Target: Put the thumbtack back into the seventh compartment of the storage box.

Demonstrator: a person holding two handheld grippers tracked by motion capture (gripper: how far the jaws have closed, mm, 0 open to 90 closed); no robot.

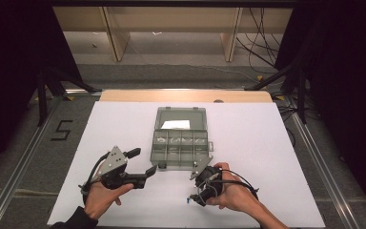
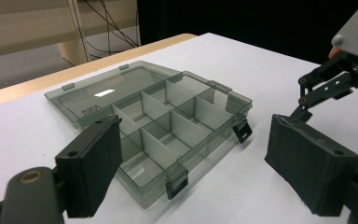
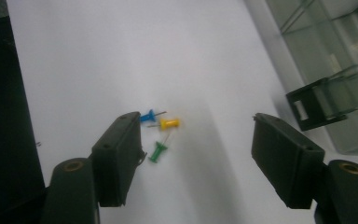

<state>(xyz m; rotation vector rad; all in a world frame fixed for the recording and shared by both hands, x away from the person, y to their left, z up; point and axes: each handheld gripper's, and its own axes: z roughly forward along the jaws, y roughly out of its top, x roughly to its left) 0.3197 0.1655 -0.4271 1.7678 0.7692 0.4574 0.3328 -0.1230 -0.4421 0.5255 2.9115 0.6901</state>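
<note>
Three push pins, blue (image 3: pixel 147 116), yellow (image 3: pixel 169 123) and green (image 3: pixel 157 152), lie close together on the white table top. My right gripper (image 3: pixel 196 154) hangs over them pointing down, jaws open, with the pins near its left jaw and untouched. In the high view it (image 1: pixel 196 192) sits just in front of the box, a blue speck of pin (image 1: pixel 189 200) beside it. A clear grey compartment box (image 1: pixel 178 149) lies open mid-table, its lid (image 1: pixel 180 118) flat behind. My left gripper (image 1: pixel 142 162) is open at the box's front left corner, holding nothing.
A white sheet (image 1: pixel 267 143) covers the table, with a wooden edge (image 1: pixel 186 95) at the far side. The box's black latches (image 2: pixel 177 184) hang open on its front wall. Some far compartments hold small pale items. Dark stands and cables flank the table.
</note>
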